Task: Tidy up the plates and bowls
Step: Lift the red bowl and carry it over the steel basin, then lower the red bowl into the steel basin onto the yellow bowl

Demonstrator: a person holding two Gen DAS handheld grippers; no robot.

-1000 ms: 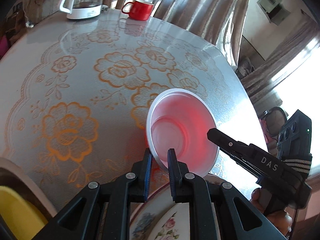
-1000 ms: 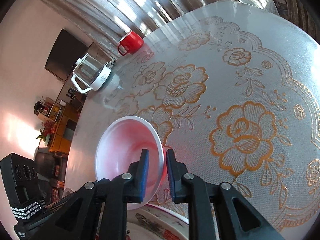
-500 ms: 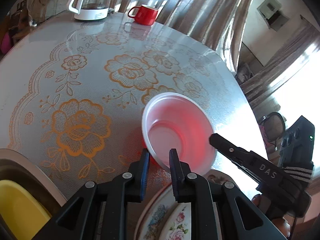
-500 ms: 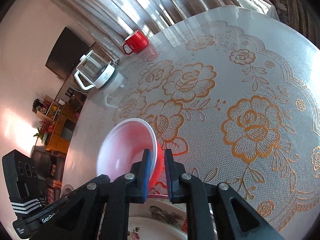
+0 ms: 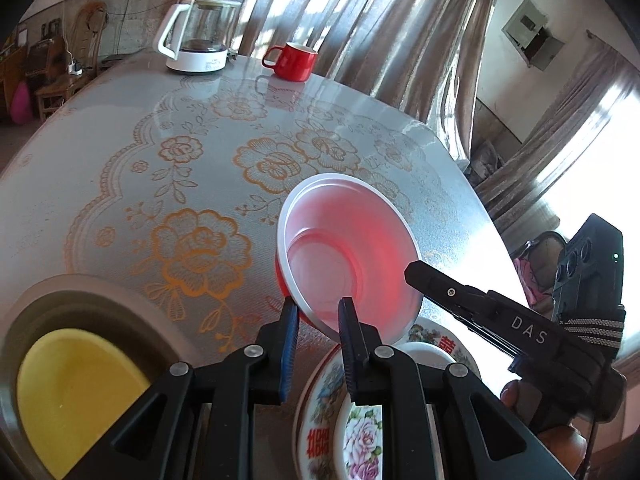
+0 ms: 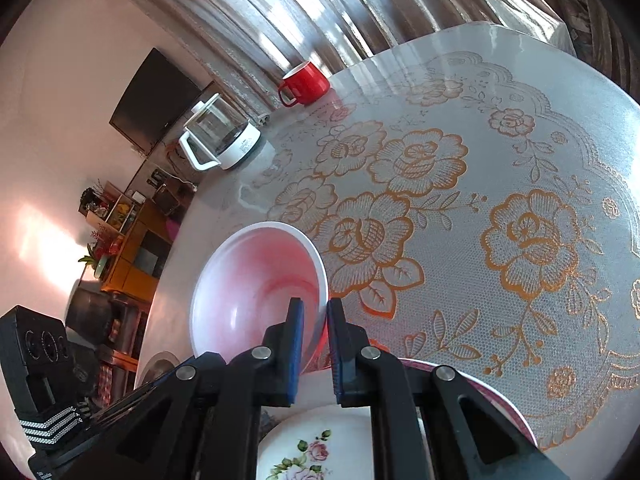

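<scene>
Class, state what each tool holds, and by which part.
Both the left tool and right tool grip the bowl by its rim, on opposite sides.

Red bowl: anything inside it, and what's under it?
The red bowl looks empty inside. Below its near edge sit flowered plates; how many are stacked and whether the bowl touches them can't be told, because both tongs cover that spot.

I was in someone's home, living/dining room by the look of it. The desk had a lace-pattern floral cover, with a glass kettle and red mug at the far edge. Long curtains hung behind it. A dark TV was on the wall, above a wooden cabinet cluttered with plants and knick-knacks.
</scene>
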